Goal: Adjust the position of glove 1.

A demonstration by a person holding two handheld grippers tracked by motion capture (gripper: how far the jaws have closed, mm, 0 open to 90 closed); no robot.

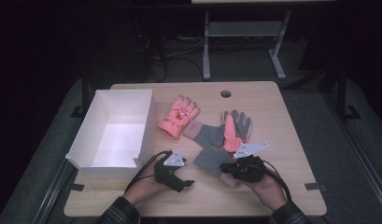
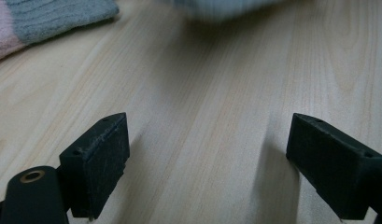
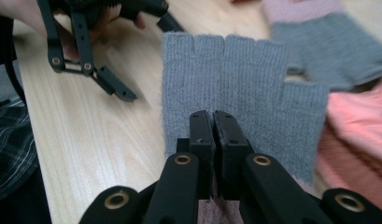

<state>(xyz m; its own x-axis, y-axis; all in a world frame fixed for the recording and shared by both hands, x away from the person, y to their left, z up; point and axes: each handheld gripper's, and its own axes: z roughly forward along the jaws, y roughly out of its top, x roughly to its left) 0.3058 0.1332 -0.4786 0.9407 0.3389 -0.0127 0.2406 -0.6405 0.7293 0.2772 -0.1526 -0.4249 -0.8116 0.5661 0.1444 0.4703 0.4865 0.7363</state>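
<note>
Pinching the near edge of a grey knit fingerless glove (image 3: pixel 235 84), the right tongs (image 3: pixel 213 116) have their jaws shut tight together on the fabric, near the cuff end by the look of it. That glove lies flat on the wooden surface (image 1: pixel 282 121) toward the near right, fingers pointing away from the tongs in the right gripper view. The left tongs (image 2: pixel 207 154) sit wide open just over bare wood with nothing between the jaws, parked near the left of the grey glove.

Other stuff out there: a white box (image 1: pixel 115 130) on the left, empty as far as I can tell, an orange ski glove (image 1: pixel 179 115) beside it, a second grey glove (image 1: pixel 208 134) and a grey-and-orange glove (image 1: pixel 236 126) bunched together farther back.

What could go sideways, I reckon: the pinch is only on a thin bit of knit, so a quick lift might let it slide out, or stretch and drag instead of coming up clean. The pink-orange fabric touching its right side could get snagged along too. And if the box is the goal, the floppy glove could catch on the rim.
</note>
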